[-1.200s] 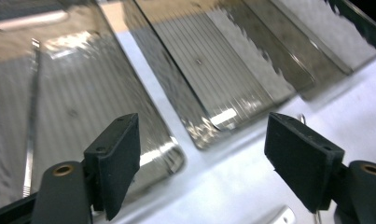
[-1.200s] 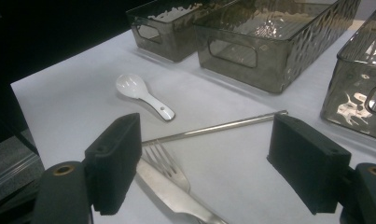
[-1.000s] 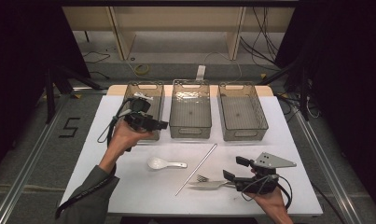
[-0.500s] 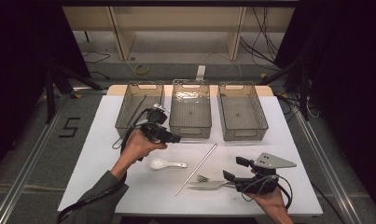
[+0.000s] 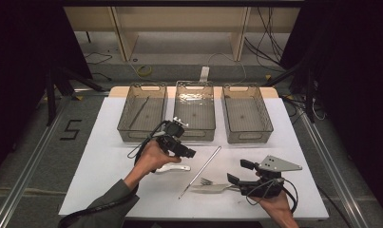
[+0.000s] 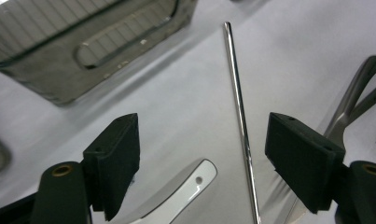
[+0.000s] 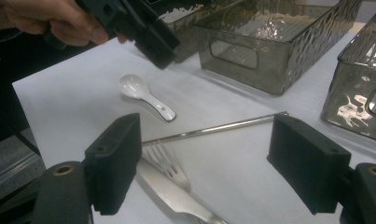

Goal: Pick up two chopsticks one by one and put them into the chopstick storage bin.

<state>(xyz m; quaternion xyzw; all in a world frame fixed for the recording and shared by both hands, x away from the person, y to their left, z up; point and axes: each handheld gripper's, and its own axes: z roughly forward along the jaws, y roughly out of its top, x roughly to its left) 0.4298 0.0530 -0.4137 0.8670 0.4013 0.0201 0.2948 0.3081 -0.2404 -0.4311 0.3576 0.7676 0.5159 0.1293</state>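
The right gripper (image 7: 202,163) rested with jaws wide apart and empty, a fork (image 7: 164,161) lying between them. Beyond it, the left gripper (image 6: 202,154) hovered with jaws spread, the white spoon's (image 6: 176,196) handle and a metal rod (image 6: 239,112) between them, neither gripped.

Left claw (image 5: 191,153) and right claw (image 5: 240,172) open.

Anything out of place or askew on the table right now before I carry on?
Nothing stands out. The white spoon, metal rod, fork and knife lie flat on the white table, unspilled and undamaged. The three bins stand upright in a row.
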